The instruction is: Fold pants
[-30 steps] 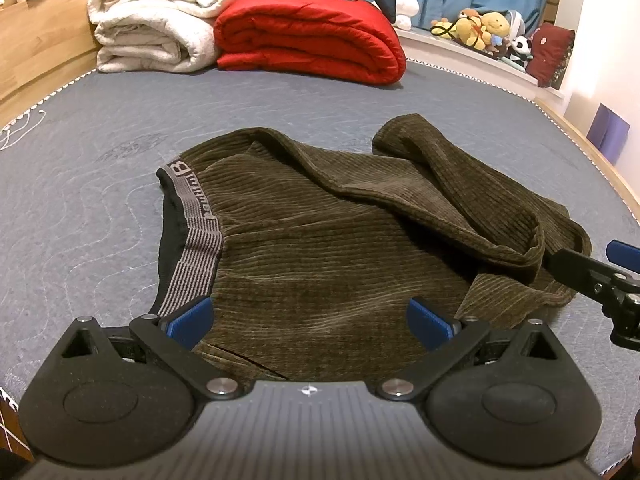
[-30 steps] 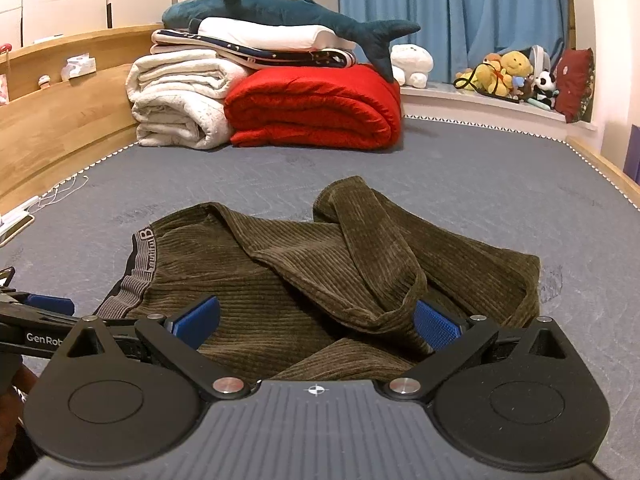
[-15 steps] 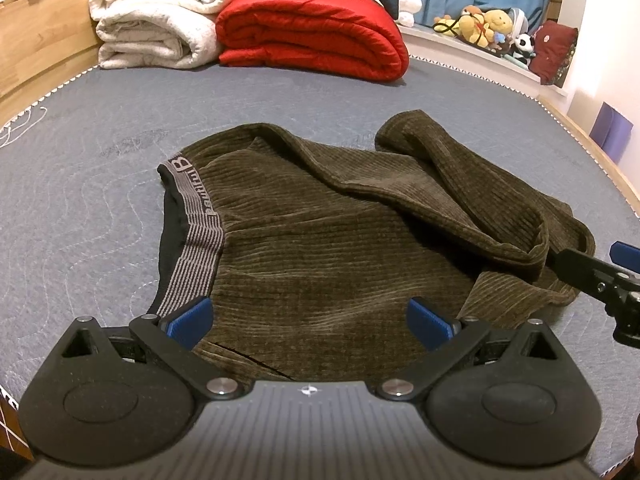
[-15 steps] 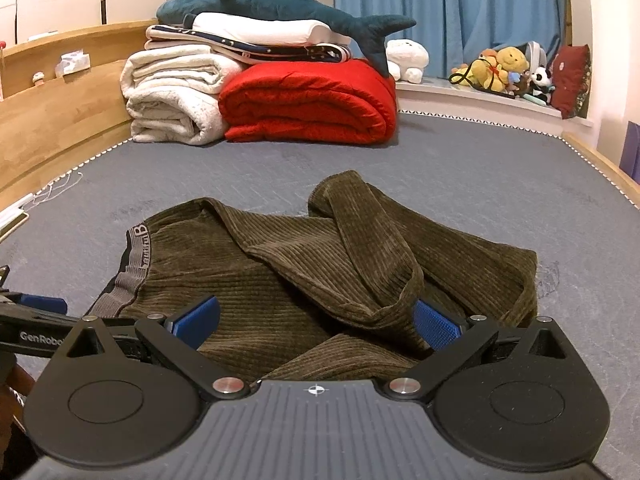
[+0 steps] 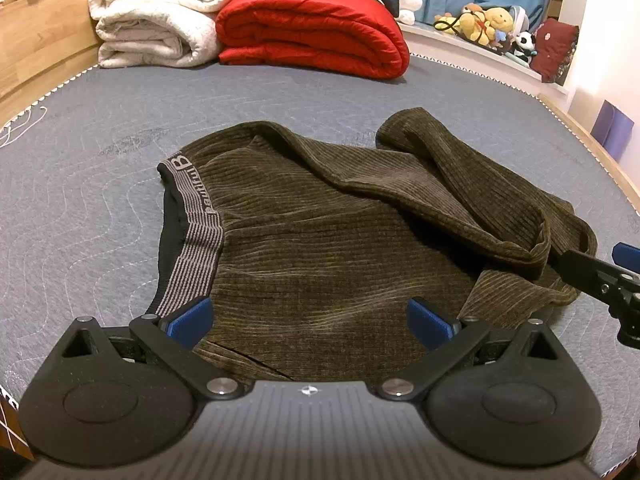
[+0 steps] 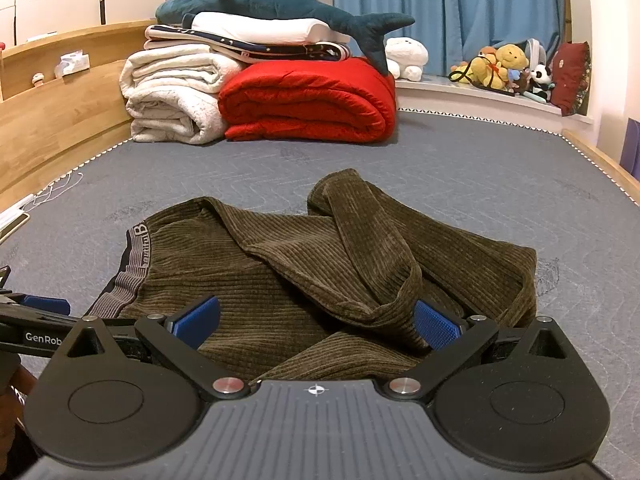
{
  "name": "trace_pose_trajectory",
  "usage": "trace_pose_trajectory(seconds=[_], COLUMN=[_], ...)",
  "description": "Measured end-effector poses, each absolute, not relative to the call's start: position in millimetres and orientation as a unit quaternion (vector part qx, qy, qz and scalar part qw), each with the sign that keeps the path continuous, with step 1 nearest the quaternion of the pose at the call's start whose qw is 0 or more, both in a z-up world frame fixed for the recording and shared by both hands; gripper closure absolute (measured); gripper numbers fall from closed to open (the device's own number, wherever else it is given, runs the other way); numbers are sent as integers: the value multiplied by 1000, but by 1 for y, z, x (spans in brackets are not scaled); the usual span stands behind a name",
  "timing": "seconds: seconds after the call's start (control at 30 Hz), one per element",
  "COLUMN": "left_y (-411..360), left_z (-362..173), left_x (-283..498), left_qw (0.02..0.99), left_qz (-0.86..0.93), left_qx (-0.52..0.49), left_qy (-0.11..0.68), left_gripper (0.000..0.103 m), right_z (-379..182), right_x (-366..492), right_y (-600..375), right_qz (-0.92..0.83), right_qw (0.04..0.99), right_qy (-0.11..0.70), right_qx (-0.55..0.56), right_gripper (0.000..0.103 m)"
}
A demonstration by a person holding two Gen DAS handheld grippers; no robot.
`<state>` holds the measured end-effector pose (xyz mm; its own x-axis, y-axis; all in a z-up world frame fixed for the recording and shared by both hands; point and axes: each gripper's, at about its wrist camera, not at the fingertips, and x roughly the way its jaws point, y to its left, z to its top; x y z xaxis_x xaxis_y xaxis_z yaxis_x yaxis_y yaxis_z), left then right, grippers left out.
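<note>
Olive corduroy pants [image 5: 340, 240] lie crumpled on the grey quilted mattress [image 5: 100, 200], with the grey striped waistband [image 5: 192, 236] at the left and the legs bunched over the right side. They also show in the right wrist view [image 6: 320, 268]. My left gripper [image 5: 308, 318] is open and empty, low over the near edge of the pants by the waistband. My right gripper [image 6: 316, 322] is open and empty over the near right part, its right pad [image 6: 434, 324] close to a fold of leg cloth.
A rolled white blanket [image 6: 176, 96], a red quilt [image 6: 308, 100] and a plush shark [image 6: 280, 4] are stacked at the far end. Soft toys [image 6: 500, 68] sit on the window ledge. Wooden bed rails [image 6: 48, 120] run along both sides.
Both grippers have tilted or drawn back slightly, so the pants sit a little lower in both views. The pants have not moved and both grippers stay open.
</note>
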<state>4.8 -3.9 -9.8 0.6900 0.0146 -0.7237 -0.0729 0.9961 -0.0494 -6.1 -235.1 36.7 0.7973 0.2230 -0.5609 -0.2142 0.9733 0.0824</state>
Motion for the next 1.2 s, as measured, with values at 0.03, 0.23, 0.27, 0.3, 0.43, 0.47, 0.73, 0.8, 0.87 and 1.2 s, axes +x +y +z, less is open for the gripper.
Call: trace_pose_trajectory(seconds=[0.03,0.23,0.27,0.3,0.43,0.47,0.73,0.8,0.87,1.2], left_y=[-4,-2,-2,-2,-1,-1,-2,-3,-4,-11], left_z=[-10,-10,-9,-10,-10,-10,-10,-10,-10,7], left_x=[5,5,5,5,5,5,4,4,4,0], left_qw=[918,918,918,918,918,918,918,918,919,939], left_qz=[23,24,24,24,24,24,25,25,26,-12], left_qx=[-37,-40,-41,-41,-41,-42,-37,-35,-32,-42], left_qy=[393,393,394,394,394,394,394,395,393,340], left_gripper=[0,0,0,0,0,0,0,0,0,40], right_z=[37,37,37,37,37,37,37,38,39,42], right_x=[-6,-6,-6,-6,-7,-7,-10,-11,-11,-10], right_y=[-235,-235,-235,-234,-233,-232,-228,-228,-230,-236], right_qz=[115,114,115,116,118,118,120,120,118,126], right_qw=[948,948,948,948,949,949,952,954,956,964], right_qy=[297,298,297,297,293,292,280,273,268,231], right_qx=[7,6,6,5,0,-2,-20,-23,-20,33], right_gripper=[0,0,0,0,1,1,1,4,10,20])
